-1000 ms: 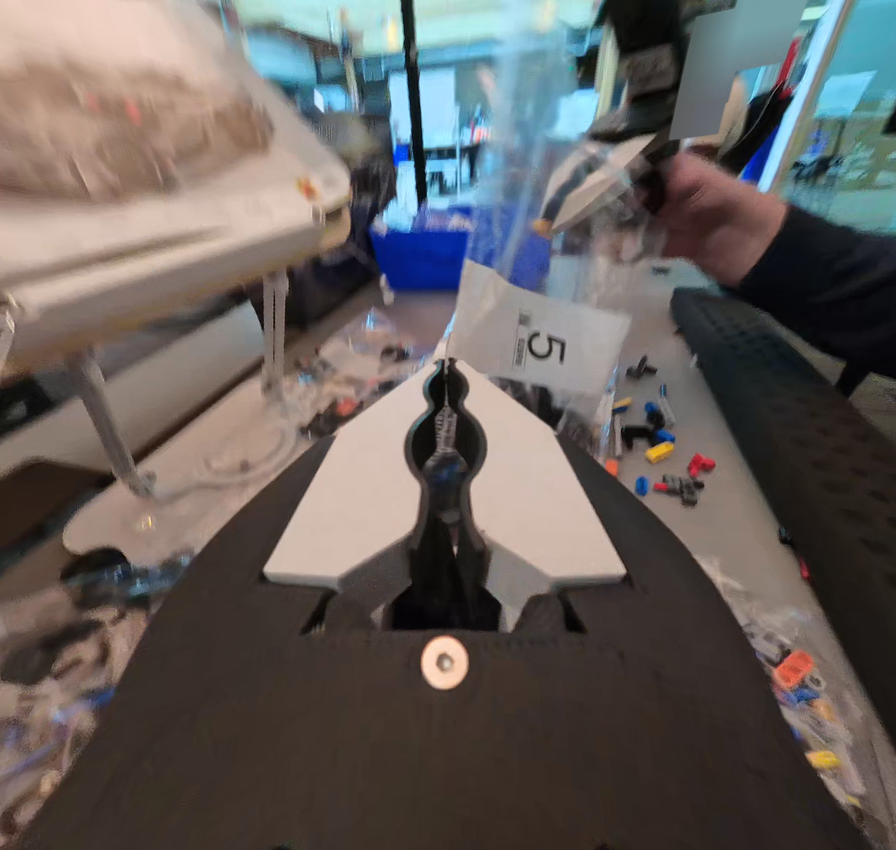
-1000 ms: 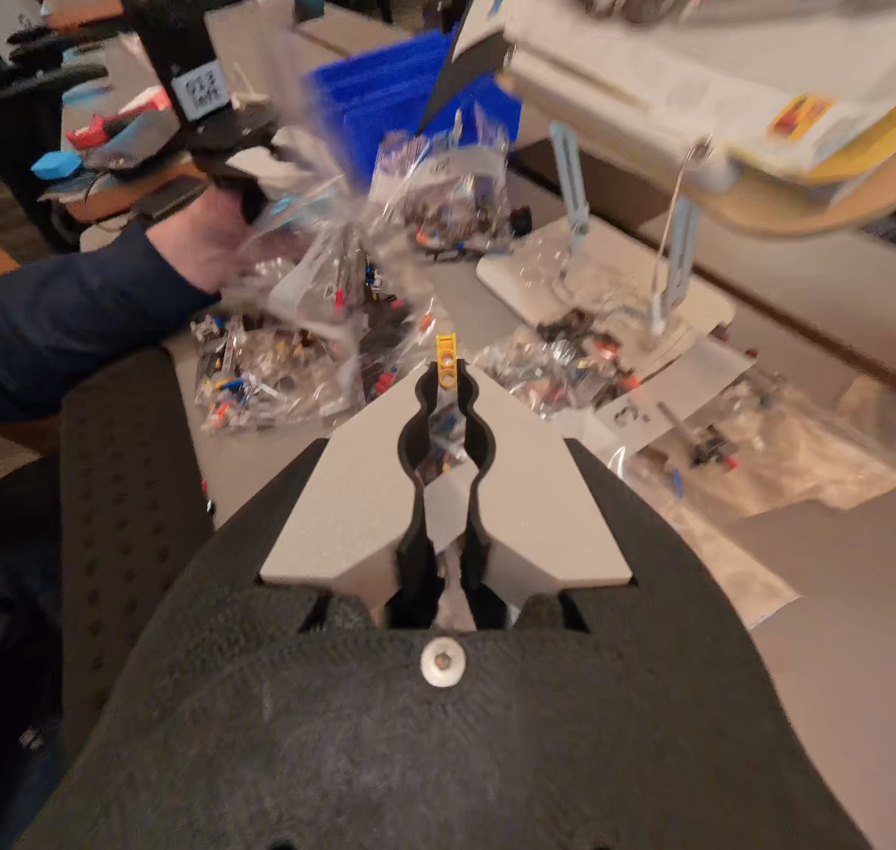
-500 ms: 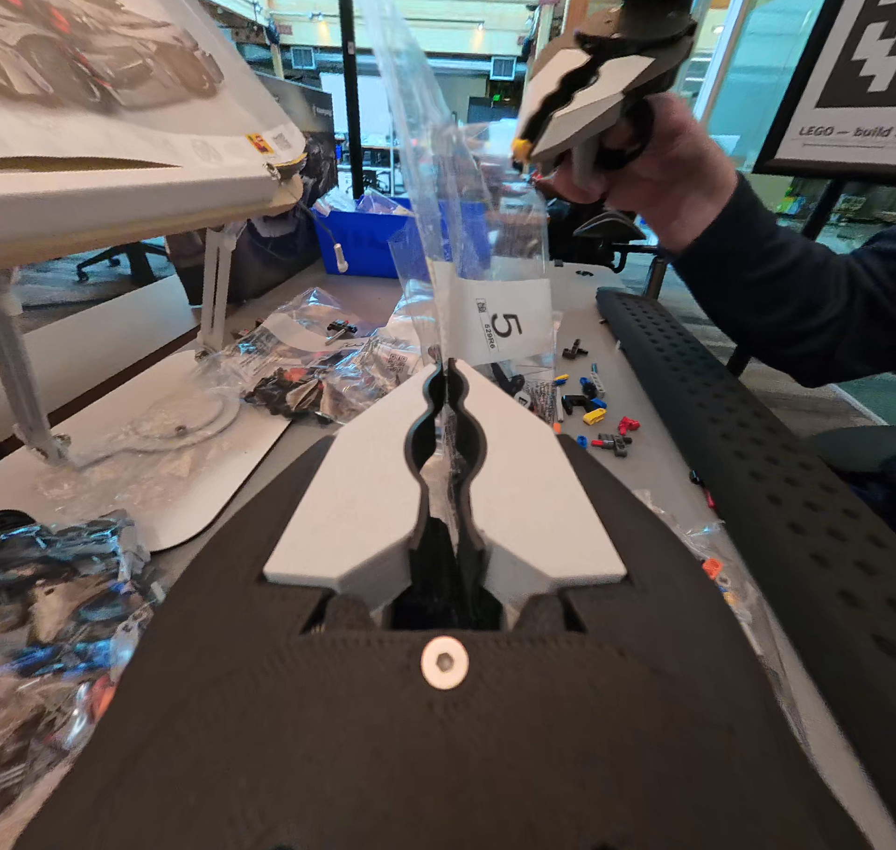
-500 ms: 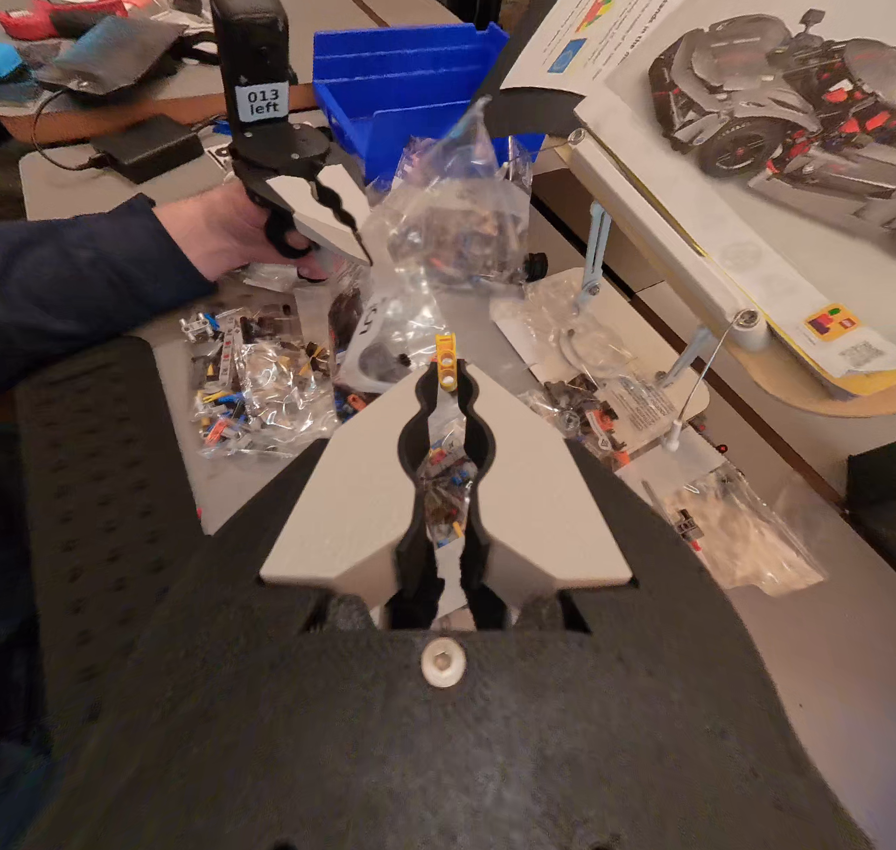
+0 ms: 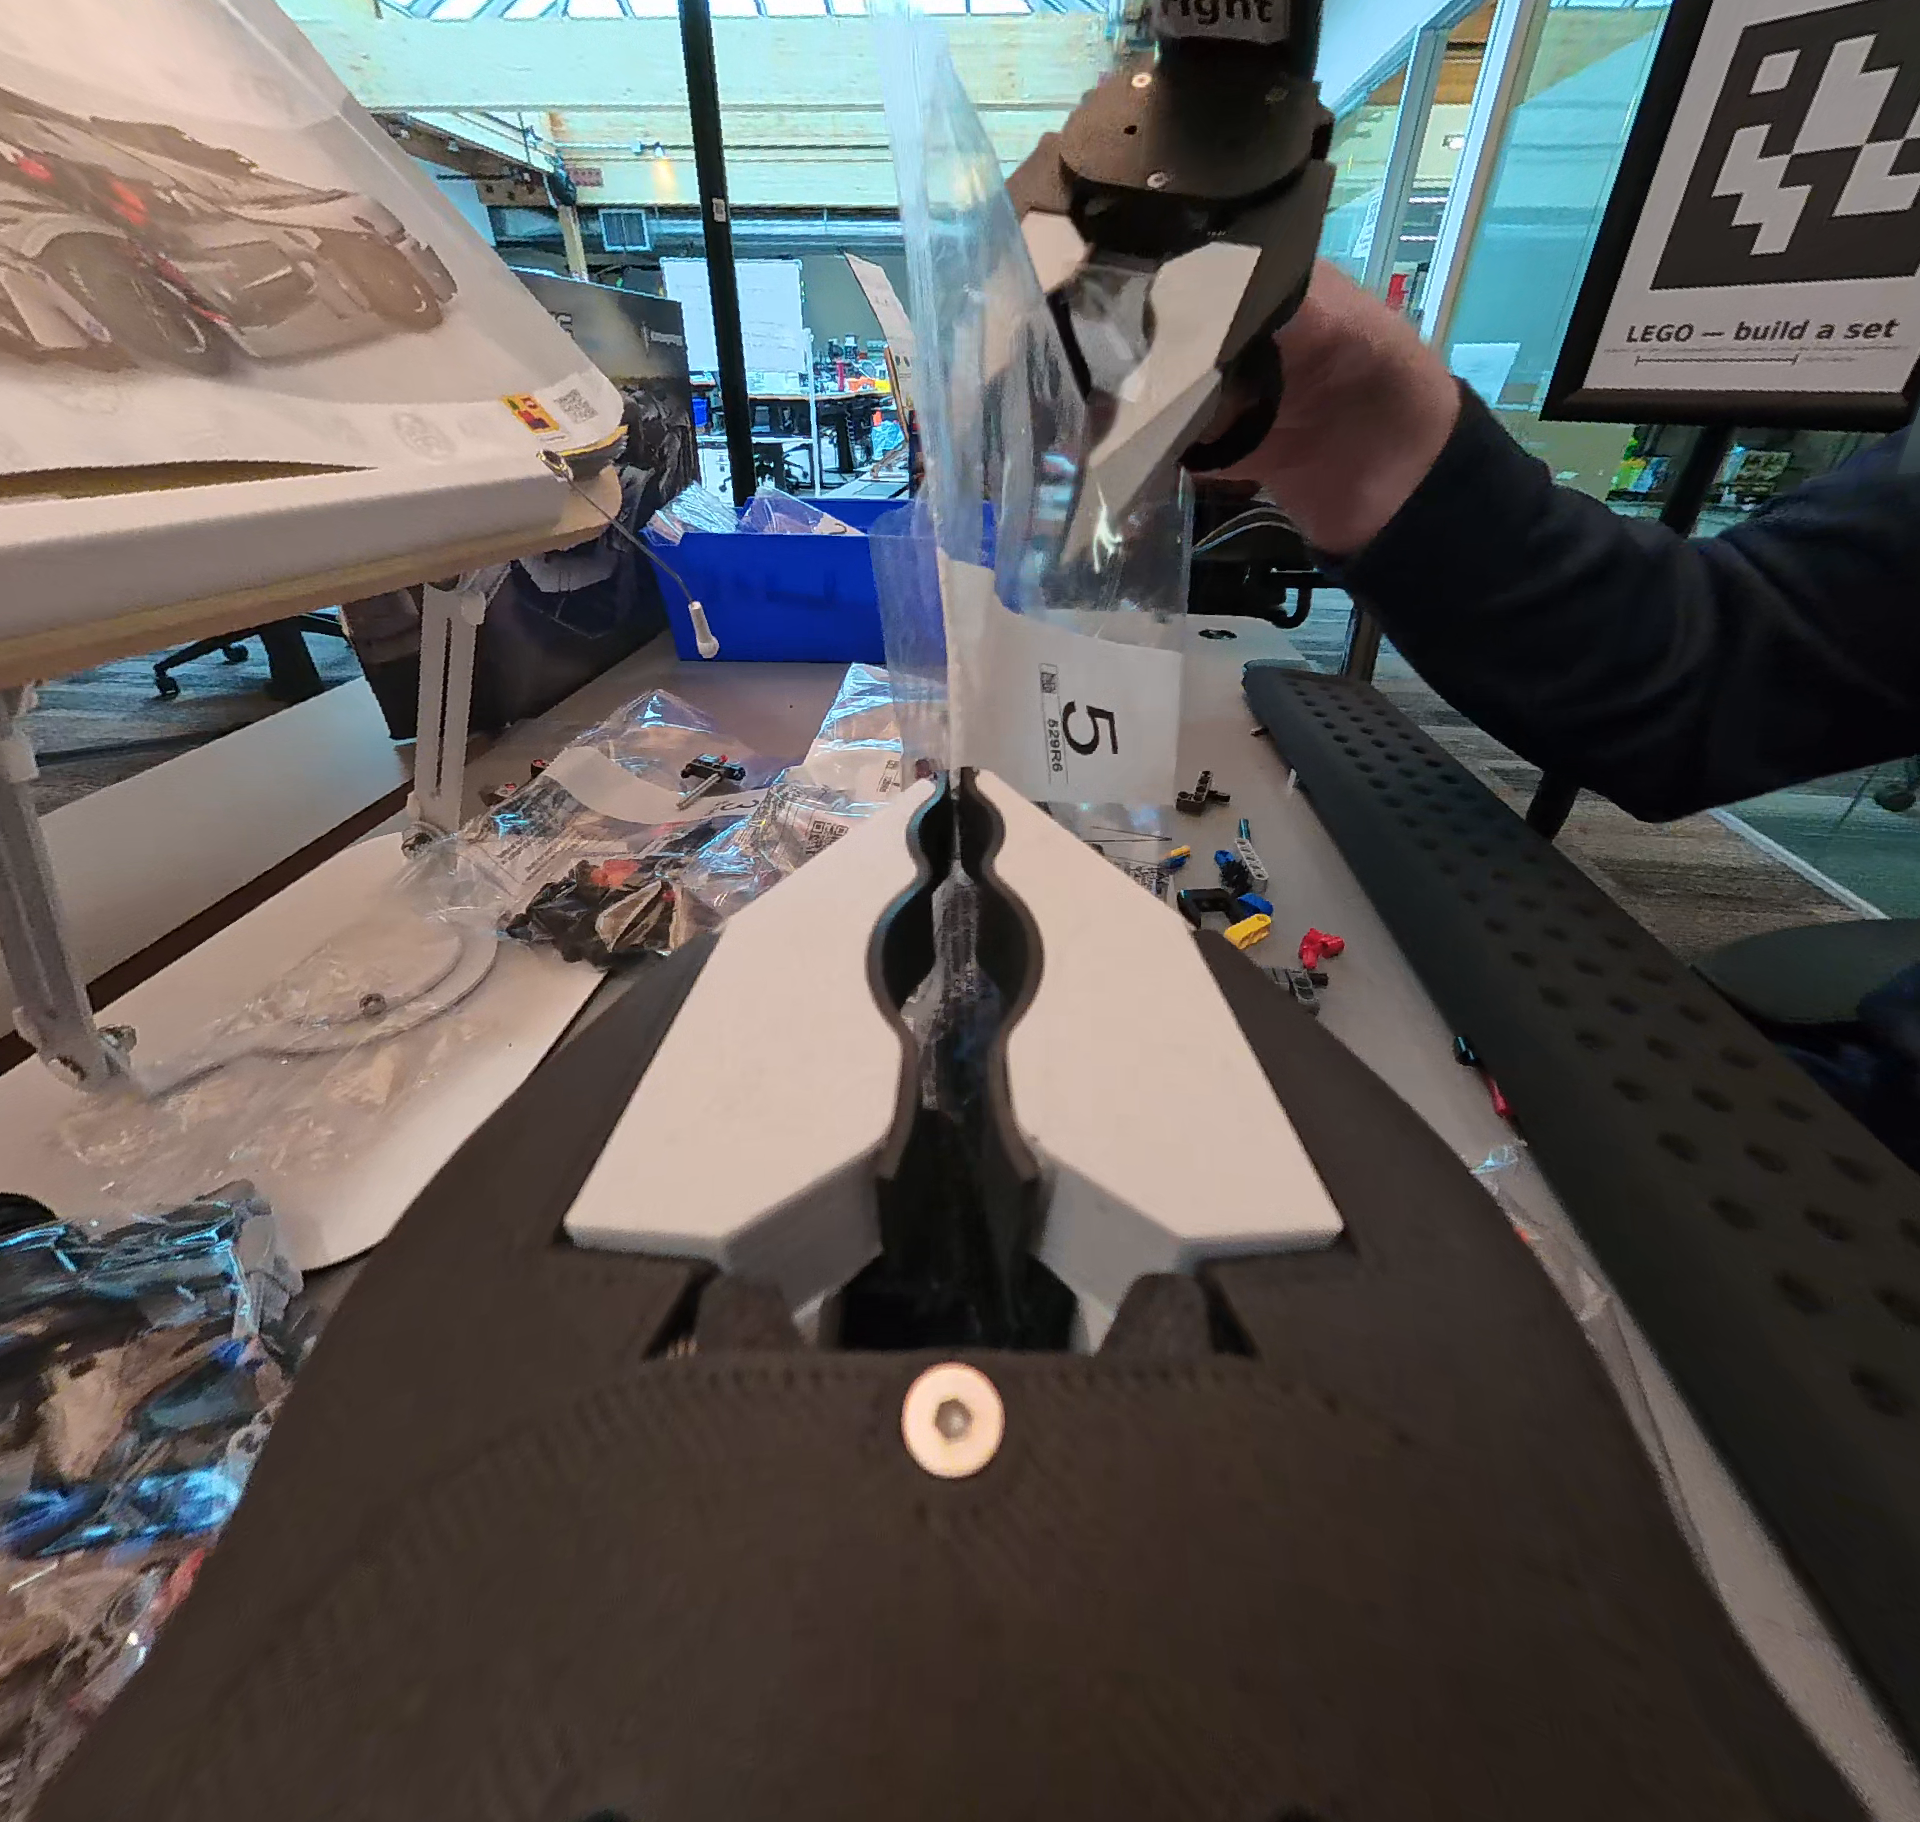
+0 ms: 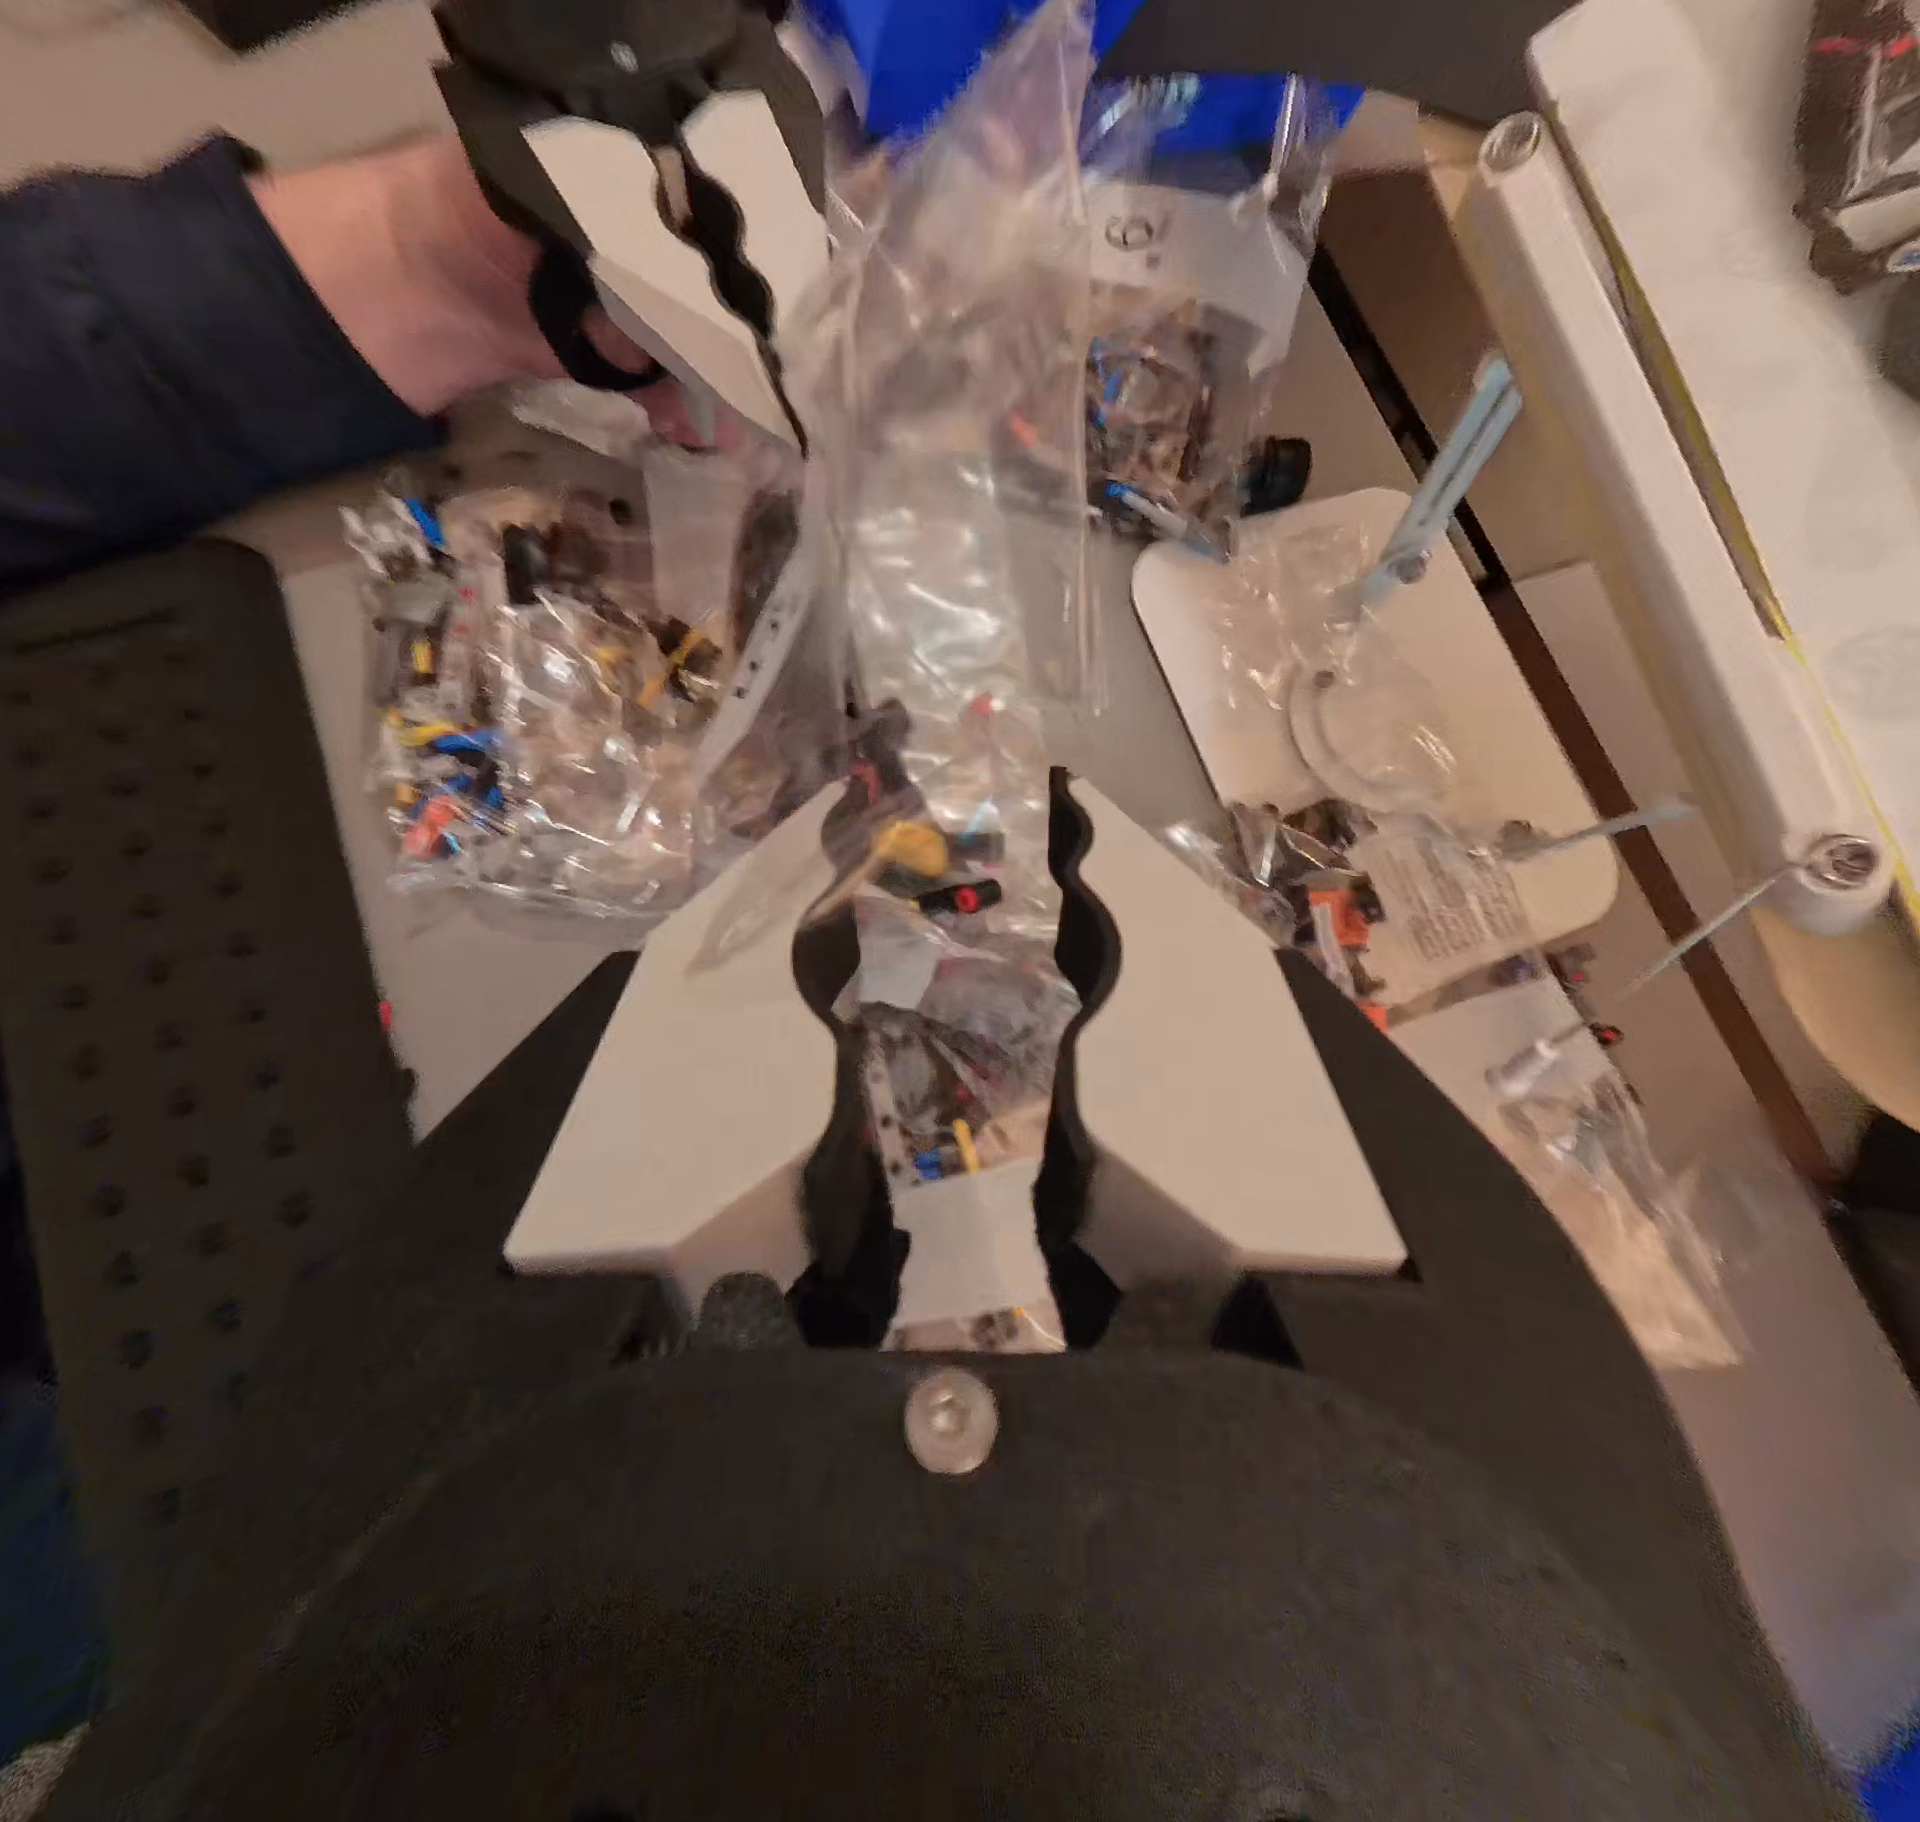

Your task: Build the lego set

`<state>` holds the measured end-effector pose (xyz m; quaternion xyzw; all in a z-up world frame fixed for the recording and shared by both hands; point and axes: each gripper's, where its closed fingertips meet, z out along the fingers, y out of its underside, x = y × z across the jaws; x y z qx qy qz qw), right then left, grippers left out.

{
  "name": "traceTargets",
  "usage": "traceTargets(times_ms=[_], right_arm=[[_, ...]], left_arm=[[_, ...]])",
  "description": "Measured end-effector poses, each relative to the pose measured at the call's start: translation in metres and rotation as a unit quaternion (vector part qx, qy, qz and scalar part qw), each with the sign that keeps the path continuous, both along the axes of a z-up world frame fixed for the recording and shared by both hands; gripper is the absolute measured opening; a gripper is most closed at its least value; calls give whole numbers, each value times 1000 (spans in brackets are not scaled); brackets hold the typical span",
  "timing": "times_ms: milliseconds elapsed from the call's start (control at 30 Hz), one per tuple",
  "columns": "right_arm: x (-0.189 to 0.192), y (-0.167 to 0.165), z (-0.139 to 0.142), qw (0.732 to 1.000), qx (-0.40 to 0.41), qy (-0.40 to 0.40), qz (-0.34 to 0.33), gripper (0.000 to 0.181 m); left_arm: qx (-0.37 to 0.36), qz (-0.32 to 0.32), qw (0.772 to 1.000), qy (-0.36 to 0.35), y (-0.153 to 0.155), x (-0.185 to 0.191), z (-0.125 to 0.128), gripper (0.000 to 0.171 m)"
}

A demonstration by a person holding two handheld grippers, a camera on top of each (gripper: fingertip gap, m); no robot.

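My left gripper [image 5: 956, 785] is shut on the lower edge of a clear plastic bag [image 5: 1039, 525] with a white label and holds it upright above the table. In the right wrist view the left gripper [image 6: 795, 432] pinches the same bag [image 6: 956, 525] at the upper left. My right gripper [image 6: 951, 796] is open, with its jaws spread around the bag's crumpled plastic. A small yellow piece [image 6: 909, 842] lies between those jaws; I cannot tell whether it is inside the bag. In the left wrist view the right gripper [image 5: 1091, 401] points down behind the bag's top.
An instruction booklet [image 5: 260, 318] rests on a white stand at the left. A blue bin [image 5: 769, 588] stands at the back. Bags of pieces [image 6: 540, 712] and loose pieces [image 5: 1247, 920] lie on the table. A black perforated mat [image 5: 1558, 993] runs along the near edge. One gripper's finger ends stand about 10 cm off the other's.
My right gripper has opened and let go of the yellow piece it pinched at its tips, and it has moved down onto the bag. The left gripper keeps hold of the bag.
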<state>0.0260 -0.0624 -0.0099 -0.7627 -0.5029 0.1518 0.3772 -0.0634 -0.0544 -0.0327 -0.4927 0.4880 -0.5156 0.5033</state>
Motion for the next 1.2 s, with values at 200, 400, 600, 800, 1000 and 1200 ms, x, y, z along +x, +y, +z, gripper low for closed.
traceTargets(times_ms=[200, 400, 600, 800, 1000, 1200], right_arm=[[38, -16, 22, 998, 32, 26, -41, 28], [64, -79, -66, 996, -62, -58, 5, 28], [23, -87, -148, 990, -101, -88, 35, 30], [20, -76, -166, 990, -90, -108, 15, 6], [26, -86, -147, 991, -107, -76, 27, 5], [37, -74, -70, 996, -70, 47, 7, 6]], left_arm=[[-5, 0, 1000, -3, 2, -3, 1, 0], [-16, -5, 1000, -5, 2, -4, 2, 3], [-17, -20, 1000, 2, -5, -3, 1, 4], [-17, -46, 999, 12, -15, 1, 1, 11], [-11, -56, 998, 21, -21, 7, 0, 9], [-5, -67, 998, 18, -25, 6, 0, 1]])
